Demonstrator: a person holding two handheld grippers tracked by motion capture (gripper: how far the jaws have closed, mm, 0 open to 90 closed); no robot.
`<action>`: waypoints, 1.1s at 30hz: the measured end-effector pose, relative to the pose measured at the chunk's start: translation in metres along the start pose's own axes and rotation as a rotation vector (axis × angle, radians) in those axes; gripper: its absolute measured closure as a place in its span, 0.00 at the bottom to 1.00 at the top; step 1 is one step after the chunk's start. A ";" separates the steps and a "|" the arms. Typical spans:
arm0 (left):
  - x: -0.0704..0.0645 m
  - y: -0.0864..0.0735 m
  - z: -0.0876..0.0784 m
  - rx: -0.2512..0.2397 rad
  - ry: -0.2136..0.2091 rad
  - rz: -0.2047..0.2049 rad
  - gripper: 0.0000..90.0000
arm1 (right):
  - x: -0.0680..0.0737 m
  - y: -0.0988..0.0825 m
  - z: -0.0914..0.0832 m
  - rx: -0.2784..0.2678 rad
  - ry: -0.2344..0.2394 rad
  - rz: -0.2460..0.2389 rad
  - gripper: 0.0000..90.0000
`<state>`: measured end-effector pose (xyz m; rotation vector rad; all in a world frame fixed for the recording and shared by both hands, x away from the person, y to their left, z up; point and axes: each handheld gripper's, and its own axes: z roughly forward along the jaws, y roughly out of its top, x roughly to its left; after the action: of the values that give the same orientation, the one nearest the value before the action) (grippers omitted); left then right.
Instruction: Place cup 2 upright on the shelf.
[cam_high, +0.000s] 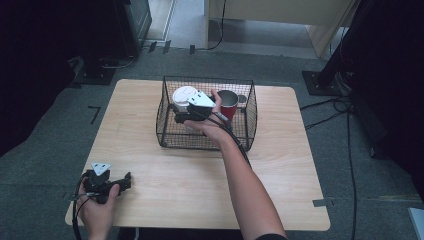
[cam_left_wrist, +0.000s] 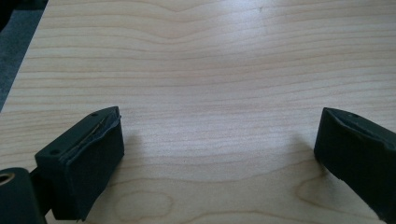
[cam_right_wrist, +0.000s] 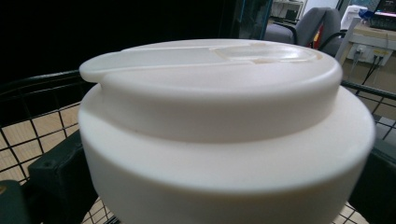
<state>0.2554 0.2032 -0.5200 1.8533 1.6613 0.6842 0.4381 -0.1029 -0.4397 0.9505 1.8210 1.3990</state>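
My left gripper (cam_high: 117, 182) rests near the table's (cam_high: 280, 165) front left corner, and in the left gripper view its jaws stand wide apart over bare wood with nothing between them.

Further right, in the middle of the table, stands the black wire basket (cam_high: 170, 135). My right gripper (cam_high: 181, 113) is down inside it, at a white lidded container (cam_high: 184, 95) that sits in the basket's left half. In the right gripper view the container's white lid (cam_right_wrist: 219, 74) looms right in front of the camera, and my jaws flank the body just below the lid's rim; I judge them closed on it, though the contact itself is hidden behind the curve.

The container looks like smooth, rigid plastic: stiff enough to take a firm squeeze, probably light, but slick and rounded, so it could slip or turn. Holding it across the widest part, under the overhanging rim, seems the safest place. The flip tab on top is no place to pull.

To the right, a red mug (cam_high: 228, 104) stands just beside my hand (cam_high: 212, 125) in the basket.
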 end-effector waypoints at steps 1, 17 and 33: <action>0.000 0.000 0.000 0.001 -0.001 0.001 0.02 | -0.001 0.000 -0.001 0.000 0.002 0.002 0.01; 0.000 0.000 0.000 0.000 0.000 0.000 0.02 | -0.014 -0.002 -0.011 -0.006 0.032 0.003 0.00; 0.000 0.000 0.000 0.000 0.000 0.000 0.02 | -0.022 0.003 -0.027 -0.018 0.080 -0.023 0.00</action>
<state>0.2555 0.2031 -0.5200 1.8534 1.6611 0.6838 0.4277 -0.1351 -0.4288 0.8736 1.8683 1.4561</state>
